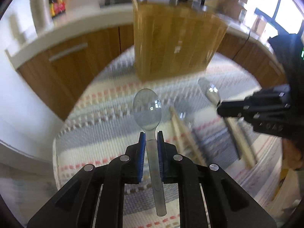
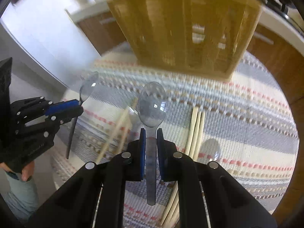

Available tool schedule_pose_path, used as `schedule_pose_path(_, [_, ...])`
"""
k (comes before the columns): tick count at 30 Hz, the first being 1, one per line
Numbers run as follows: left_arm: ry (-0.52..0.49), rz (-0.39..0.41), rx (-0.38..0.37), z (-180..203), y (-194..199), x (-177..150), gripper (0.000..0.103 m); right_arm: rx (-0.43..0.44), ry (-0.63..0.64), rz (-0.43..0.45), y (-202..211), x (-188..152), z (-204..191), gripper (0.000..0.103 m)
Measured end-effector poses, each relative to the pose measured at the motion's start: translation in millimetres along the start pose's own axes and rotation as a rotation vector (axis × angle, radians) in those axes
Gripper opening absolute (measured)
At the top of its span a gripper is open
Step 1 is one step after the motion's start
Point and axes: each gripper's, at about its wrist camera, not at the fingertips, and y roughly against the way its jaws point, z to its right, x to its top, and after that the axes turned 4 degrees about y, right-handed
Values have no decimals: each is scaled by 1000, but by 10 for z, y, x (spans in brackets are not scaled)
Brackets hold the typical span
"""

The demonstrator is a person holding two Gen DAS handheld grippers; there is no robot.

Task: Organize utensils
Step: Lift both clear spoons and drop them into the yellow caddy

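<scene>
left spoon (image 1: 147, 110): a clear plastic spoon is held by its handle between the blue pads of the left gripper (image 1: 151, 135), bowl forward, lifted above the mat.
right spoon (image 2: 152, 104): a second clear spoon is clamped the same way in the right gripper (image 2: 151, 133), its handle running back between the fingers.
grippers: both are closed on their spoons; each is also seen from the other's camera, at the side.
third spoon (image 2: 210, 151): one more clear spoon is left lying on the mat, beside the chopsticks.
chopsticks (image 2: 195, 129): pale wooden sticks are laid on the mat, below the grippers.
holder (image 1: 176, 43): a wooden slatted box is stood at the mat's far edge, blurred.
mat (image 1: 106, 133): a striped woven cloth is spread over the table.
background: brown cabinets (image 1: 72, 66) and a white counter are seen behind.
</scene>
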Motion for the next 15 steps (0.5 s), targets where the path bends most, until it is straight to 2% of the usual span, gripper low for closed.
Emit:
schedule_pose_path(3, [12,106,-35,76,265,144,10,38,13,91,243,50,-11,9])
schedule_pose_path(4, [23,165,-52,77,406,200,10,52,23,129,344,72,-14,9])
schedule_pose_path(7, [96,338,-117,109,722,384,10,39,74,251,672,139,-37,10])
schedule_pose_path(8, [112,373,-129,121,748,466,10,25,98,301,791,156,-58,10])
schedule_pose_path(12, [131,557,-111,156,1021,719,10,-17,160,460,1213,215,-98,10])
schedule_pose_path(15, [145,640,-122,185,1104,919,10,-57,195,574,1480,312,-119,10])
